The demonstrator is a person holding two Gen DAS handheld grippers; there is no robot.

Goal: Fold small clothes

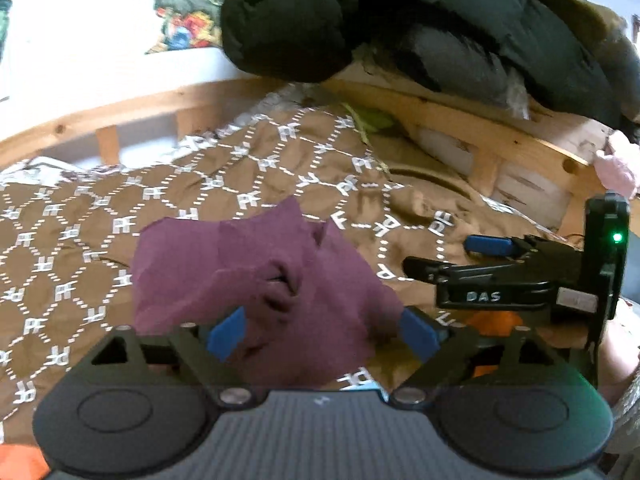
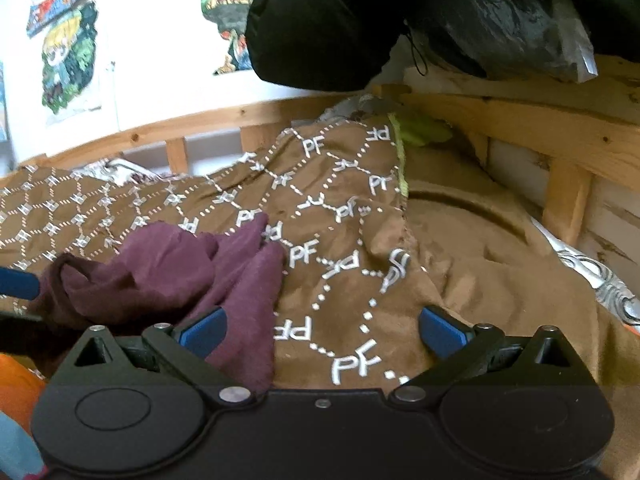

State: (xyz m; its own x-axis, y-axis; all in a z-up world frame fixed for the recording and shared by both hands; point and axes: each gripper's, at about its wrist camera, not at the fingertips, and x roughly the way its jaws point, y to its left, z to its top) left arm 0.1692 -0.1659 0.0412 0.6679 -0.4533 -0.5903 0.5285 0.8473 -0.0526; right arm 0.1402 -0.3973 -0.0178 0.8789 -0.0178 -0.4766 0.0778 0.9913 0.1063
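A small crumpled purple garment (image 1: 256, 280) lies on a brown patterned blanket (image 1: 100, 232). My left gripper (image 1: 324, 332) is open, its blue pads on either side of the garment's near part, not closed on it. My right gripper (image 2: 322, 334) is open over the blanket, with the purple garment (image 2: 168, 276) at its left finger. In the left wrist view the right gripper (image 1: 440, 258) shows at the right, to the right of the garment, its jaws apart. A blue fingertip (image 2: 18, 282) of the left gripper shows at the left edge of the right wrist view.
A wooden bed rail (image 1: 480, 128) runs along the back and right. A black puffy jacket (image 1: 360, 12) hangs over it above the blanket. Posters (image 2: 68, 52) are on the white wall. Something orange (image 2: 16, 384) lies at the near left.
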